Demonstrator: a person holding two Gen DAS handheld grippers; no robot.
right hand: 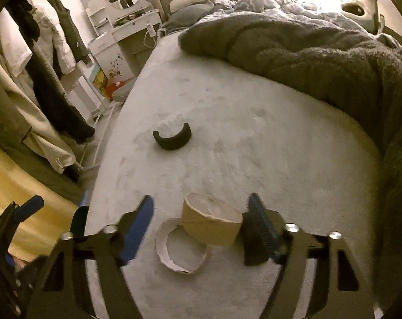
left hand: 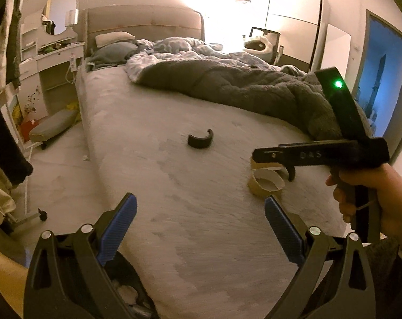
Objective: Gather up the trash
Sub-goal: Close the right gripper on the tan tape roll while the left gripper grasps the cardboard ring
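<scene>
Two cardboard rolls lie on the bed's pale sheet (right hand: pixel 254 146). In the right wrist view, the brown cardboard roll (right hand: pixel 210 223) sits between the blue pads of my right gripper (right hand: pixel 198 226). The right pad is close against it and the left pad stands clear, so the gripper is open. A torn pale cardboard ring (right hand: pixel 182 252) lies just in front of the roll. A black curved piece (right hand: pixel 173 139) lies farther up the sheet. My left gripper (left hand: pixel 201 202) hangs open and empty over the sheet, with the cardboard rolls (left hand: pixel 266 186) to its right and the black curved piece (left hand: pixel 200 139) ahead.
A grey fleece duvet (left hand: pixel 241 87) is bunched across the far and right side of the bed. Beyond the bed's left edge are a white dressing table (left hand: pixel 54 53), a clothes rack with coats (right hand: pixel 41 66) and floor clutter. A hand (left hand: pixel 381 199) holds the right tool.
</scene>
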